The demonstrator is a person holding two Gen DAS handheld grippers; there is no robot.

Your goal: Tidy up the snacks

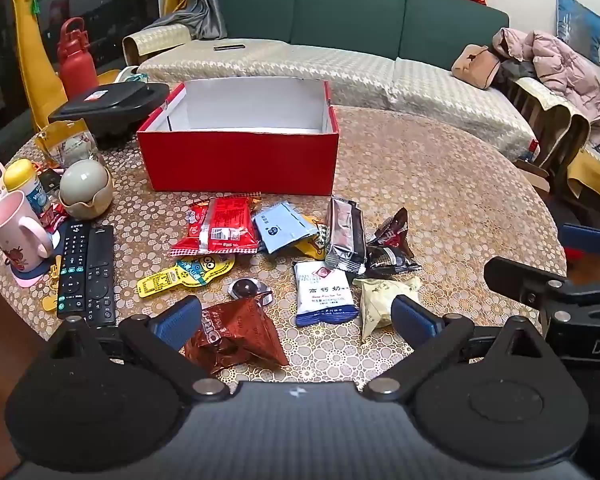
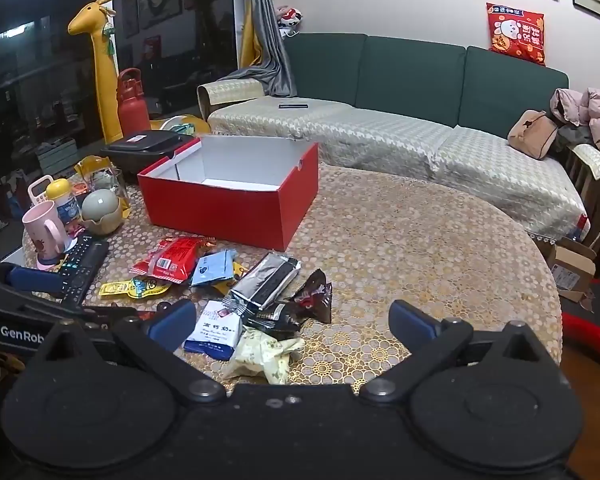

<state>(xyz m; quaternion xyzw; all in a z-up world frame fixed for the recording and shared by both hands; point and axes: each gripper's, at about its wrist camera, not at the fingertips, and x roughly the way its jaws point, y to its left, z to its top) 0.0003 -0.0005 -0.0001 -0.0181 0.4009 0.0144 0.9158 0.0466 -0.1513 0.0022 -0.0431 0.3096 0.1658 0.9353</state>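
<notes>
both tongs are held spread w/ nothing pinched: left tongs [image 1: 296, 318] over a copper oreo pkt [image 1: 236, 332], right tongs [image 2: 292, 326] nr a cream wrapper [image 2: 266, 354]. snack pkts [image 1: 216, 226] are scattered mid counter [image 1: 440, 200]. further back, an open red box [image 1: 240, 160] is seen, interior bare.

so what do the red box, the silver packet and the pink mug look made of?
Red box: likely cardboard, matte red outside, plain white inside, thin folded walls. Silver packet: metallic foil or foil-look film, with glossy creases and a crimped end. Pink mug: smooth and opaque, ceramic or plastic; the look leaves it open.
</notes>
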